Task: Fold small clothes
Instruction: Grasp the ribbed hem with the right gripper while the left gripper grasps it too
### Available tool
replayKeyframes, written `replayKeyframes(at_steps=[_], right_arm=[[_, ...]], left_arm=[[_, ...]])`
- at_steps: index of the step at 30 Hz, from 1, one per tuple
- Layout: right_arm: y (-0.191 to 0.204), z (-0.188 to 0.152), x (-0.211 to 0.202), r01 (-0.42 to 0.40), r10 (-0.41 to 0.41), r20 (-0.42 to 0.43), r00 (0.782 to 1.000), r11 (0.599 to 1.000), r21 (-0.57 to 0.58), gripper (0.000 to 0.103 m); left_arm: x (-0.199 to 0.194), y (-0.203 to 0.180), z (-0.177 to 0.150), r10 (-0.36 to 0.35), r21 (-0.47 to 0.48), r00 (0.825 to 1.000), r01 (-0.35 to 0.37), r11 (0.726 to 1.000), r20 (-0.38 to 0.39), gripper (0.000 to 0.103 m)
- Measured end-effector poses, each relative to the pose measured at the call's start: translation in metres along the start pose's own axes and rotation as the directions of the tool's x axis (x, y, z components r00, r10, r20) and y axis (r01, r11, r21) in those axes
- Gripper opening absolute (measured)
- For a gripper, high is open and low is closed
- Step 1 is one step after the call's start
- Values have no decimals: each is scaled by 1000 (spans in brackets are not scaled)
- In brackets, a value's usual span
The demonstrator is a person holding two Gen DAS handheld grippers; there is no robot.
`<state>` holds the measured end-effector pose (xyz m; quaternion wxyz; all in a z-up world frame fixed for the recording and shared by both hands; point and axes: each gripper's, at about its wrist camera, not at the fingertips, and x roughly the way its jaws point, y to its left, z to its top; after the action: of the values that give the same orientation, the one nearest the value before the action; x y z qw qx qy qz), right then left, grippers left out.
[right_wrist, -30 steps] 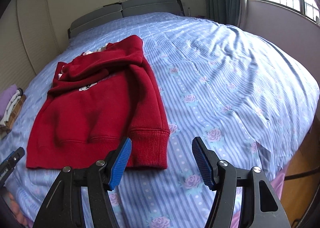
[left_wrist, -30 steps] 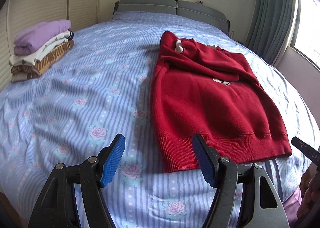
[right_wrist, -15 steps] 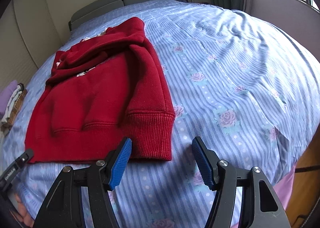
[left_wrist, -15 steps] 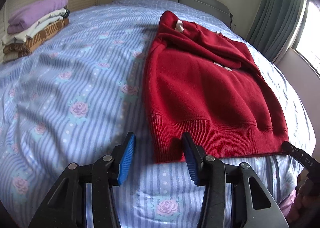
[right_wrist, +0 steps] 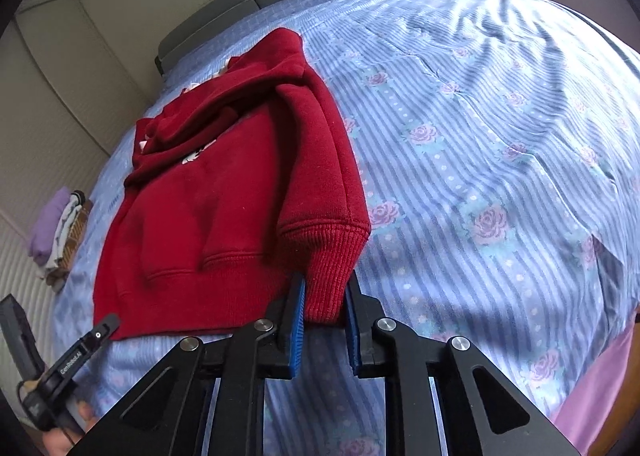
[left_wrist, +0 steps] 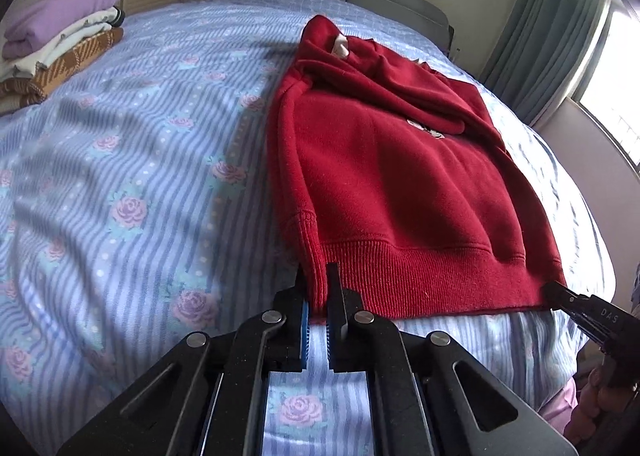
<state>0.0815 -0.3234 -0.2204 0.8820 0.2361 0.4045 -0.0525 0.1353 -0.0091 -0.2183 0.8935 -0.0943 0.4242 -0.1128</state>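
I see the red sweatshirt [left_wrist: 400, 176] lying flat on the blue rose-print bedspread [left_wrist: 132, 160], ribbed hem toward me and sleeves folded across the chest. My left gripper [left_wrist: 318, 296] pinches the hem's left corner between its blue pads. My right gripper [right_wrist: 324, 304] clamps the ribbed right corner, though its pads sit wider, so I think the fabric is bunched thicker there. A stack of folded clothes [left_wrist: 56, 40] rests well apart near the wall.
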Motion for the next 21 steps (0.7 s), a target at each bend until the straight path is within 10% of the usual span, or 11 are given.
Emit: replayKeyframes(at_steps=[21], right_arm=[[-8, -50, -78, -94, 93, 10, 996, 993, 78, 13]], left_arm=[[-97, 10, -41, 14, 18, 998, -15, 1000, 55, 7]])
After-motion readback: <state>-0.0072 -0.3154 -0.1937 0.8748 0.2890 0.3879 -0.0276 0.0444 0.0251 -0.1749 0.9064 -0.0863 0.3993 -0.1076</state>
